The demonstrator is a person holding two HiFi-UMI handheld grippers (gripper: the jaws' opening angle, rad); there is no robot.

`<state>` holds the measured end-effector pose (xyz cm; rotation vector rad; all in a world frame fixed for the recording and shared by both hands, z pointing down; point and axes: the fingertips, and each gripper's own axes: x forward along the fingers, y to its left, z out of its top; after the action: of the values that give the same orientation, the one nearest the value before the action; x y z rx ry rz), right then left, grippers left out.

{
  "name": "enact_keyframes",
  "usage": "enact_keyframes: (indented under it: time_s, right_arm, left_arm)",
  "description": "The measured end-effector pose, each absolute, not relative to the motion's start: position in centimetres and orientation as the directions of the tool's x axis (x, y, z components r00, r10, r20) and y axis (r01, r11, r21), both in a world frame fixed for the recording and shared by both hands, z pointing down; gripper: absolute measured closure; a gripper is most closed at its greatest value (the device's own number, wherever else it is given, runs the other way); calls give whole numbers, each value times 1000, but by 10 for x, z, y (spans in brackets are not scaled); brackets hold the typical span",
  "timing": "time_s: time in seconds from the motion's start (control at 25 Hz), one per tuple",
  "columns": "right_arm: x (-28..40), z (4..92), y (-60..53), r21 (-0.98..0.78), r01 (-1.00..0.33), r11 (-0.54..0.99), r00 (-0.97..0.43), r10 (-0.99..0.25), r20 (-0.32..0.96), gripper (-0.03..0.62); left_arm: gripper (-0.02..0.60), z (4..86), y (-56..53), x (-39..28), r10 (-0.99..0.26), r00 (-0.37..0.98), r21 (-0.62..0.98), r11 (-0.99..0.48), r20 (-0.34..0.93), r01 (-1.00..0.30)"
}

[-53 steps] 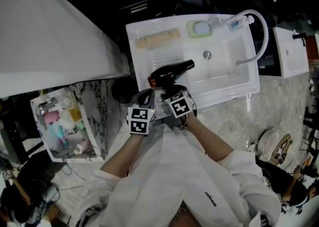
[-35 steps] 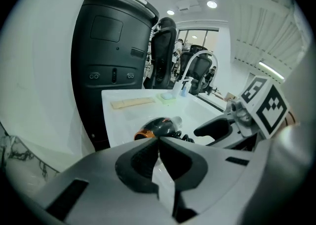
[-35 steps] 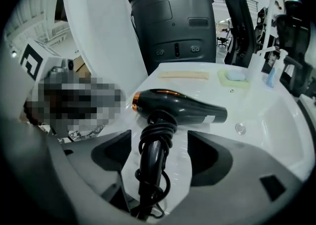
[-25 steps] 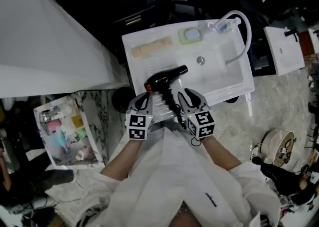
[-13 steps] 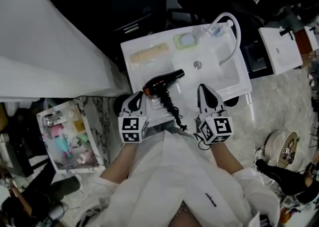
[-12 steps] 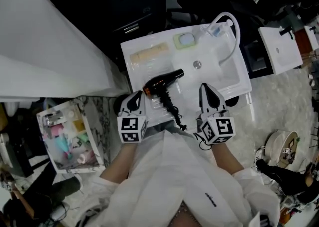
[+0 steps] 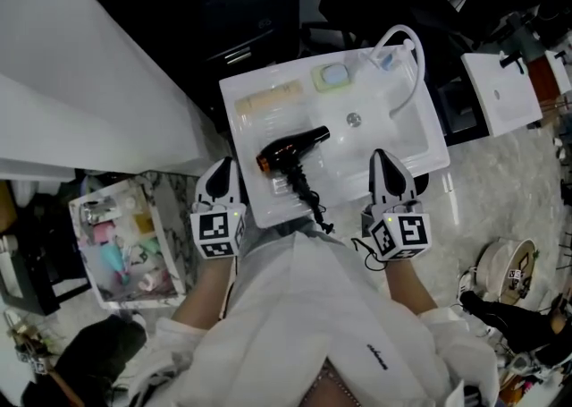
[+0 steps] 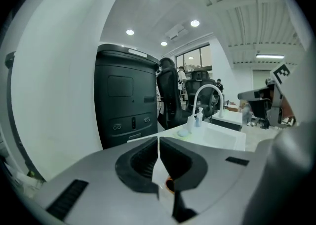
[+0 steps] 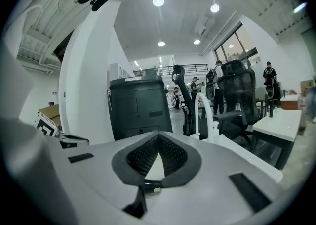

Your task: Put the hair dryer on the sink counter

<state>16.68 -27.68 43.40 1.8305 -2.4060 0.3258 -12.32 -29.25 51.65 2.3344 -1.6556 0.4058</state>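
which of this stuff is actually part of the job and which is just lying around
Job:
- hair dryer
- sink counter
- left gripper, shut, empty
- right gripper, shut, empty

Lying about:
- soap dish
- faucet
- toiletries bin

Glossy black plastic on the hair dryer (image 7: 290, 148), orange sheen at its rear end, matt black cord (image 7: 308, 199). Smooth, glossy white on the sink surface (image 7: 253, 204) and basin; ceramic or plastic, hard to tell. Matt grey plastic on the left claw (image 7: 221, 165) and right claw (image 7: 382, 157), with ribbed black pads (image 9: 170, 156), rubbery in look. Soft white cloth on the garment (image 7: 304, 325). Pale, marbled, polished-looking floor (image 7: 500, 182). Matt black casing on the cabinet (image 8: 123, 100).
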Motion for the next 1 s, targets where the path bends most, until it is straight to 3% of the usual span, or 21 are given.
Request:
enact_keyframes:
  time_s: [1.0]
  right_arm:
    - [157,451,-276,-78,-961,266,-277,-916,291,578]
  left_arm:
    - [548,519,-294,-122,-871,337,81,-330,358,-940]
